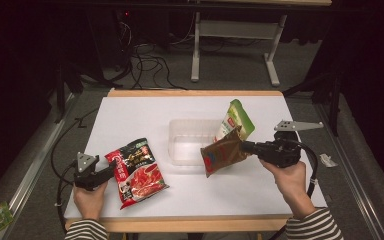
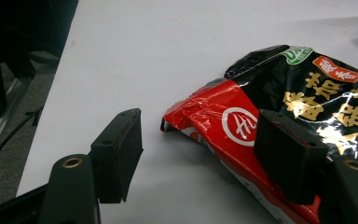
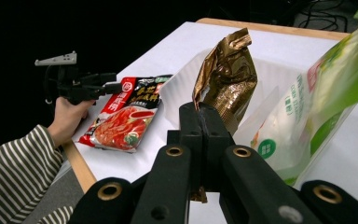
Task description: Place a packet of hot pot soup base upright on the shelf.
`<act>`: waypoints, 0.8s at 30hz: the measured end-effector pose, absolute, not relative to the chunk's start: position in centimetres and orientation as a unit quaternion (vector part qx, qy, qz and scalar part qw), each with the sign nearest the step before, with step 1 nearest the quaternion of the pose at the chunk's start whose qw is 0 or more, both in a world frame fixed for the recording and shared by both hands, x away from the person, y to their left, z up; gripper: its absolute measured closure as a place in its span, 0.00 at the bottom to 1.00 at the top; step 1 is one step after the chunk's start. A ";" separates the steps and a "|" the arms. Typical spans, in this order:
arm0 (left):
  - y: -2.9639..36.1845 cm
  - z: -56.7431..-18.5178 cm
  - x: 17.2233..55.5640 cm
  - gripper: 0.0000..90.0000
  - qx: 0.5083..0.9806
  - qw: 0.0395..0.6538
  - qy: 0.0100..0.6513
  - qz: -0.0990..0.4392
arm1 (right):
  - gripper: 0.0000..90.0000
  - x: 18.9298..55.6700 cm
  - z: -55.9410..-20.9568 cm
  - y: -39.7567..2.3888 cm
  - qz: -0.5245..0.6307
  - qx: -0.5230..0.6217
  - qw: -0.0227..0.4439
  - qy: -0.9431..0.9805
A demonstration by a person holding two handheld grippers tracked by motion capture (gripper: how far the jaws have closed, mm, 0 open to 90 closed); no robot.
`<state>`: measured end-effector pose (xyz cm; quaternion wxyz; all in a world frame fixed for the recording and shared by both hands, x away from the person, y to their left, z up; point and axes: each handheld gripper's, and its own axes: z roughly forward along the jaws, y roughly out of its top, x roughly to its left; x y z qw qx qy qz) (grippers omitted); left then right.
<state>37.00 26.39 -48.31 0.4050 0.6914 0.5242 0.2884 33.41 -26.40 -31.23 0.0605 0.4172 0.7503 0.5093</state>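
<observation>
A white worktop (image 1: 190, 190) with a wooden edge is seen from above, with a person's striped sleeves and hands entering from the near side.

The right hand-held gripper (image 1: 243, 146) has its jaws pressed together on the edge of a brown-gold foil pouch (image 1: 224, 156), pinching it and holding it up off the worktop. In the high view the pouch hangs tilted at the near right corner of a clear plastic tub (image 1: 192, 141) that stands near the middle of the worktop. In the right gripper view the same pouch (image 3: 227, 77) rises upright from the closed jaws, crinkled and shiny.

A green and white pouch (image 1: 236, 120) stands tilted just behind the brown one, at the tub's right end; whether it rests inside the tub or against it I cannot tell. In the right gripper view it (image 3: 317, 98) appears blurred at the right.

The left hand-held gripper (image 1: 111, 169) rests low at the near left of the worktop, its jaws spread apart and holding nothing. Just beside it lies a red and black soup-base packet (image 1: 137, 172), flat on the worktop, well apart from the tub. In the left gripper view, the packet's corner (image 2: 279, 135) lies between the open jaws, with one jaw over its red part; whether that jaw touches it I cannot tell.
</observation>
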 end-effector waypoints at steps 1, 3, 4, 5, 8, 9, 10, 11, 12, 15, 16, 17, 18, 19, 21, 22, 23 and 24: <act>26.4 -48.3 37.0 0.36 0.690 0.406 0.525 0.289 | 1.00 33.6 -31.1 -26.4 0.510 0.417 0.060 0.750; 26.4 -48.3 37.0 0.36 0.690 0.406 0.525 0.289 | 1.00 33.9 -30.7 -26.4 0.511 0.420 0.060 0.747; 26.4 -48.3 37.0 0.36 0.690 0.406 0.525 0.289 | 1.00 34.1 -30.6 -26.4 0.512 0.421 0.061 0.746; 26.4 -48.3 37.0 0.36 0.691 0.405 0.524 0.289 | 1.00 34.2 -30.5 -26.4 0.511 0.422 0.061 0.746; 26.4 -48.3 37.0 0.36 0.690 0.406 0.525 0.290 | 1.00 34.9 -30.0 -26.4 0.510 0.426 0.064 0.745; 26.4 -48.3 37.0 0.36 0.690 0.406 0.525 0.290 | 1.00 35.1 -29.9 -26.4 0.509 0.427 0.063 0.744; 26.4 -48.3 37.0 0.36 0.690 0.406 0.525 0.290 | 1.00 35.3 -29.8 -26.4 0.509 0.428 0.064 0.744; 26.4 -48.3 37.0 0.36 0.690 0.406 0.525 0.289 | 1.00 35.6 -29.8 -26.4 0.508 0.429 0.065 0.744; 26.4 -48.3 37.0 0.36 0.690 0.406 0.525 0.289 | 1.00 35.8 -29.7 -26.3 0.509 0.431 0.066 0.743; 26.4 -48.3 37.0 0.36 0.690 0.407 0.525 0.289 | 1.00 36.5 -29.7 -26.2 0.506 0.438 0.064 0.740; 26.4 -48.3 37.0 0.36 0.690 0.406 0.525 0.289 | 1.00 36.8 -29.8 -26.2 0.505 0.440 0.064 0.739; 26.4 -48.3 37.0 0.36 0.690 0.406 0.525 0.289 | 1.00 37.1 -29.8 -26.2 0.504 0.444 0.063 0.738; 26.4 -48.3 37.0 0.36 0.690 0.406 0.525 0.289 | 1.00 37.4 -29.9 -26.1 0.505 0.446 0.062 0.737; 26.4 -48.3 37.0 0.36 0.690 0.406 0.525 0.289 | 1.00 37.6 -29.9 -26.1 0.504 0.447 0.061 0.736; 26.4 -48.3 37.0 0.36 0.690 0.406 0.525 0.289 | 1.00 38.1 -30.0 -26.0 0.502 0.452 0.061 0.735; 26.4 -48.3 37.0 0.36 0.690 0.407 0.525 0.289 | 1.00 38.2 -30.0 -25.9 0.503 0.454 0.059 0.734; 26.4 -48.3 37.0 0.36 0.690 0.406 0.525 0.289 | 1.00 38.5 -30.0 -25.9 0.503 0.456 0.059 0.732; 26.4 -48.3 37.0 0.36 0.690 0.407 0.525 0.289 | 1.00 38.6 -30.0 -25.8 0.503 0.457 0.059 0.731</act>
